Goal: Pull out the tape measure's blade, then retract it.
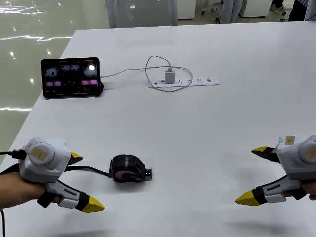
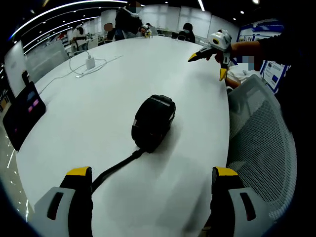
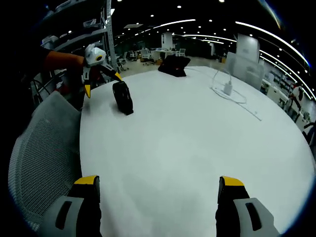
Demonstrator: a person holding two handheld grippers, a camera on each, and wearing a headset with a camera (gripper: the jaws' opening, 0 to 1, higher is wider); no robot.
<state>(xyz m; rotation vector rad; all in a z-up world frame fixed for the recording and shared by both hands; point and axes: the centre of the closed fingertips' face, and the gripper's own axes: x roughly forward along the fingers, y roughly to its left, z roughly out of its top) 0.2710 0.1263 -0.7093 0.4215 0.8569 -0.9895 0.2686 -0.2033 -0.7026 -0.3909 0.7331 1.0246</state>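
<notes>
White table (image 1: 197, 128), tape measure (image 1: 128, 169) just ahead of the spread left claw (image 1: 88, 181)

The right hand-held gripper (image 1: 249, 174) is cut off at 3 o'clock. On the tablet (image 1: 71, 77), the screen is too small to read.
</notes>
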